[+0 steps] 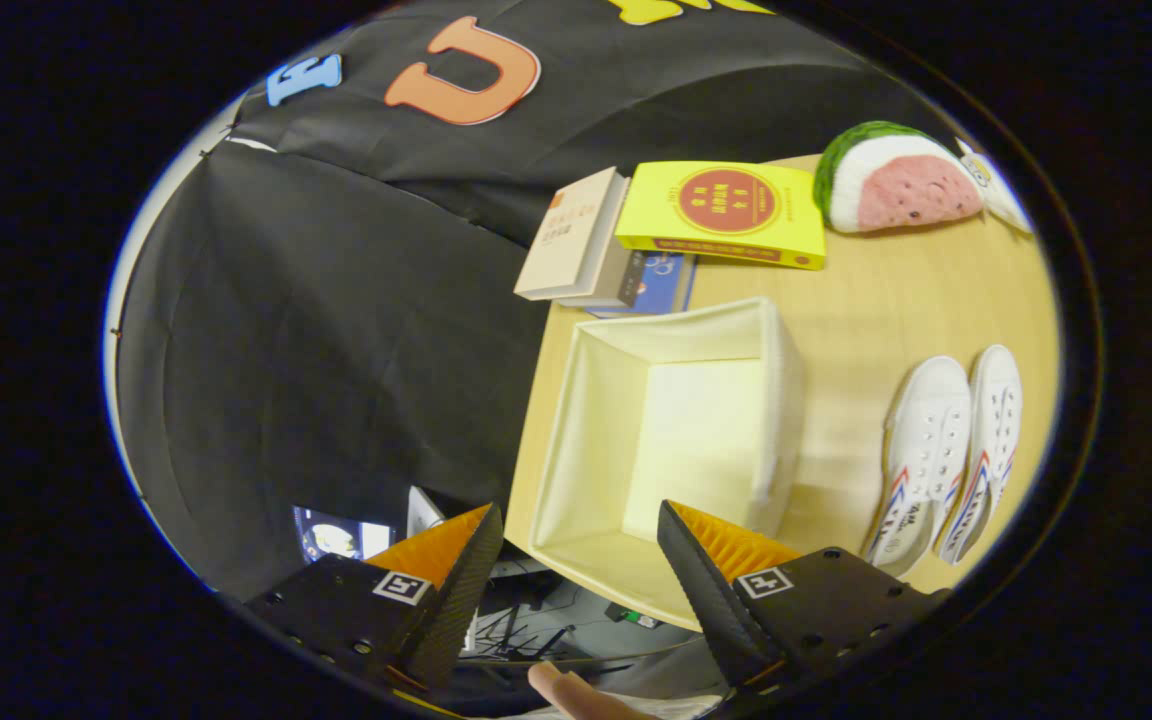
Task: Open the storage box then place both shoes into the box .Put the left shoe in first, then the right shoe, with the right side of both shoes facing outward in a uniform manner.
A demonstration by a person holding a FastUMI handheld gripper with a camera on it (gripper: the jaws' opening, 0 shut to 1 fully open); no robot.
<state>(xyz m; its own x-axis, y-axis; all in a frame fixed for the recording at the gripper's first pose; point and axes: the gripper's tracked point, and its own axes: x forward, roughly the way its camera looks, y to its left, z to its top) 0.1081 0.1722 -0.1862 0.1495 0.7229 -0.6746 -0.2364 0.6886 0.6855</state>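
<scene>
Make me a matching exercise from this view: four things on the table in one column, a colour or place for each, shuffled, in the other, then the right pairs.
Things
1. storage box
2. pair of shoes
3. watermelon plush
4. top book

Descriptions
A. yellow, with a red circle on its cover
B. open and empty, just ahead of the open gripper
C. white, lying side by side beside the box
D. green, white and pink, beyond the shoes

Pairs: 1-B, 2-C, 3-D, 4-A

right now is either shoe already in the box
No, the box is open and bare inside, while both shoes lie side by side on the table, and the open gripper holds nothing.
</scene>
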